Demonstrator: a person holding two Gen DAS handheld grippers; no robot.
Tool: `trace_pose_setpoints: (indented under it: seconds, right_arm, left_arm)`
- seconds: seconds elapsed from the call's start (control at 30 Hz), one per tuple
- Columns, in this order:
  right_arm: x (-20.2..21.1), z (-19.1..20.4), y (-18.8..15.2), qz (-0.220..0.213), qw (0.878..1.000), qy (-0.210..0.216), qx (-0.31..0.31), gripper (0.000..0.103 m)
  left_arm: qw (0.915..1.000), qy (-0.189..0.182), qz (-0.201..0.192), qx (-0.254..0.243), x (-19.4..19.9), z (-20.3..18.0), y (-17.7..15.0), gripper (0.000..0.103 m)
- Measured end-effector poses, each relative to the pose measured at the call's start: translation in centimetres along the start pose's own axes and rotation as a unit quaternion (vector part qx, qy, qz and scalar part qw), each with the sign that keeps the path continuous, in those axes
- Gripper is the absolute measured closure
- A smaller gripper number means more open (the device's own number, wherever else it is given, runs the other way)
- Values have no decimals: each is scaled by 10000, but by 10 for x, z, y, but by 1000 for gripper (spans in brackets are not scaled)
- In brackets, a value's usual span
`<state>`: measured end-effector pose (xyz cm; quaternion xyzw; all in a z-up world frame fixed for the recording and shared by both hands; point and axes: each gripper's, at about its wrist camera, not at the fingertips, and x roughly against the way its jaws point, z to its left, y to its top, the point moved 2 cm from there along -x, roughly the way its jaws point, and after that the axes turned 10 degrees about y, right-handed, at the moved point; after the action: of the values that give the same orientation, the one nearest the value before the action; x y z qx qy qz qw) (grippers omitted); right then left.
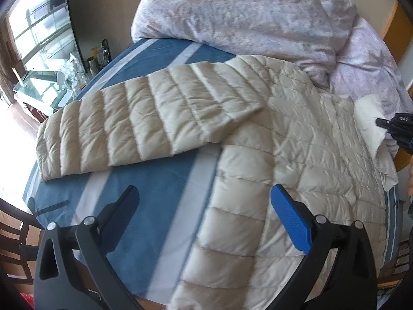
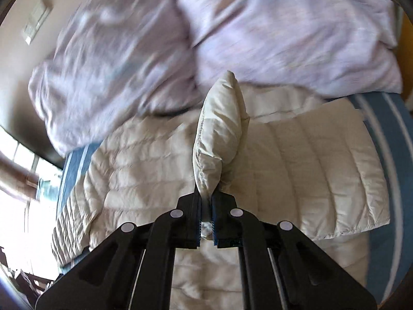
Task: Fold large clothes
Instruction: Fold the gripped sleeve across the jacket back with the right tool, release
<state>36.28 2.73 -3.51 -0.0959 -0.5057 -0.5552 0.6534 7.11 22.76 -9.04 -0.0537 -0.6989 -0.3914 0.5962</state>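
A cream quilted down jacket (image 1: 296,155) lies spread on a blue-and-white striped bed sheet (image 1: 144,222). One sleeve (image 1: 134,124) stretches out to the left. My left gripper (image 1: 204,201) is open and empty, hovering above the jacket's lower left edge and the sheet. My right gripper (image 2: 205,201) is shut on a raised fold of the jacket (image 2: 219,134), pinched between the blue pads and lifted above the rest of the jacket (image 2: 309,168). The right gripper's tip shows at the right edge of the left wrist view (image 1: 395,126).
A crumpled pale lilac duvet (image 1: 245,13) is piled at the head of the bed, also in the right wrist view (image 2: 284,33). A window and a cluttered glass table (image 1: 51,82) stand to the left. Dark wooden chair backs (image 1: 15,240) stand at the lower left.
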Motion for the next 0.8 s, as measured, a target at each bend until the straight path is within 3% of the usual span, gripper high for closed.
trace_pose_setpoints:
  seconds: [0.33, 0.43, 0.47, 0.63, 0.7, 0.8]
  right_arm:
    - [-66, 45, -21, 738, 9970, -95, 192, 94]
    - [-76, 56, -27, 1000, 9946, 111, 255, 68]
    - [-72, 60, -27, 966, 9946, 231, 287, 57]
    - [-37, 66, -2, 235, 9976, 527, 394, 55]
    - [-34, 57, 6, 98, 9990, 297, 316, 55]
    - [-50, 39, 6, 253, 9996, -98, 57, 55]
  left_arm:
    - [9999, 20, 90, 135, -15, 35, 5, 2]
    - [9999, 16, 80, 140, -17, 40, 8, 2]
    - [9999, 23, 80, 146, -17, 42, 9, 2]
    - [9996, 124, 106, 210, -24, 52, 17, 2]
    - [9995, 160, 105, 245, -26, 56, 20, 2]
    - [9992, 223, 126, 320, -29, 63, 24, 2]
